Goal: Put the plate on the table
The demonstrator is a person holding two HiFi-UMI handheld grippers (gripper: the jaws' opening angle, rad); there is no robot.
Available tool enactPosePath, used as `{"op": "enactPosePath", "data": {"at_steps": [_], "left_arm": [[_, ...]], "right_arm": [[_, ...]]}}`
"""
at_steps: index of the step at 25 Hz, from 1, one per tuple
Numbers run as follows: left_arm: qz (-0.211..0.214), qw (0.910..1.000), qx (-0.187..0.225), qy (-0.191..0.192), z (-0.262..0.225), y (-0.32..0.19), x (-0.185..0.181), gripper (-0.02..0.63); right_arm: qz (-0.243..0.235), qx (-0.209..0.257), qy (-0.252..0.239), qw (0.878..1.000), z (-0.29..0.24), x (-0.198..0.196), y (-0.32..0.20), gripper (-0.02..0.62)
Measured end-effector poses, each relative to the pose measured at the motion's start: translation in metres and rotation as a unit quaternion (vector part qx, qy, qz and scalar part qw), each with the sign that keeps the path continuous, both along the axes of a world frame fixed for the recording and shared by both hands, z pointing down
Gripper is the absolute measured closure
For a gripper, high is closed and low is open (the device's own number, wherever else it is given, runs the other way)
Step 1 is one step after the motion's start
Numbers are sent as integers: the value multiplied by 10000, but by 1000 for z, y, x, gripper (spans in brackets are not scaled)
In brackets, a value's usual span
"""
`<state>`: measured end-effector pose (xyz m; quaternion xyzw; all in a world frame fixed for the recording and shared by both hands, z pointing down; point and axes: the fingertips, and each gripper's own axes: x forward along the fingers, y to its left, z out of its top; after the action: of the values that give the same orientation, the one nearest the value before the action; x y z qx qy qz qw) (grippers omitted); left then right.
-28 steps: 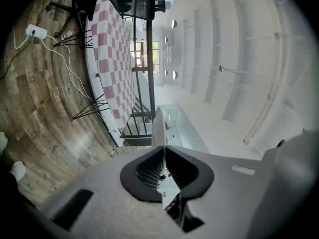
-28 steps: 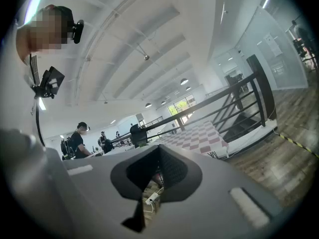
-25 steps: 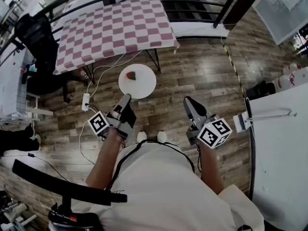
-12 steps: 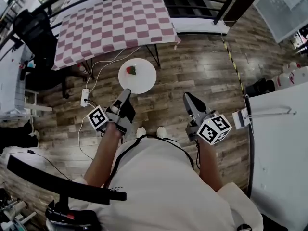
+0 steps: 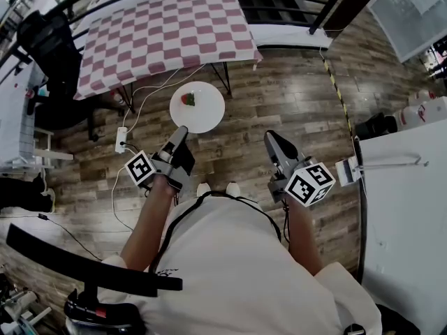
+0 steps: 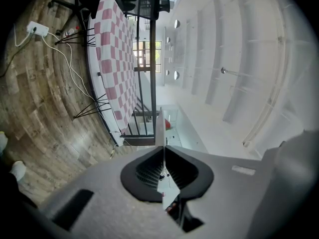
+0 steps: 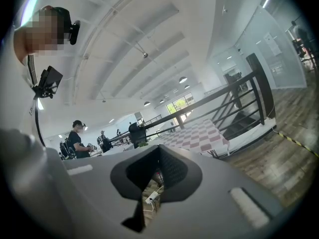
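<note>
Above the centre of the head view, the white plate (image 5: 202, 114) hangs over the wooden floor (image 5: 279, 89), its near rim pinched by the left gripper (image 5: 179, 134), and it carries one small red-and-green item (image 5: 188, 99). The checkered table (image 5: 164, 33) fills the upper left just beyond it, with a power strip (image 5: 120, 143) on the floor at left. The right gripper (image 5: 272, 139), lower right of the plate, has its jaws pressed together on nothing.
</note>
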<state>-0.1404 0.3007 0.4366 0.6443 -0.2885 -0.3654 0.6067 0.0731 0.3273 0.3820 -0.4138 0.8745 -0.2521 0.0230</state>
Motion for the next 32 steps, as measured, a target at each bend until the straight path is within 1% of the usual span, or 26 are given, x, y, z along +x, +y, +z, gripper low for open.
{"op": "enactPosePath", "data": {"at_steps": [15, 32], "left_arm": [[69, 9999, -10, 122, 5, 6, -13, 588], [60, 9999, -12, 146, 9, 21, -54, 586]], "right_arm": [[125, -25, 70, 9999, 4, -10, 11, 588], [133, -66, 83, 9999, 10, -51, 21, 588]]}}
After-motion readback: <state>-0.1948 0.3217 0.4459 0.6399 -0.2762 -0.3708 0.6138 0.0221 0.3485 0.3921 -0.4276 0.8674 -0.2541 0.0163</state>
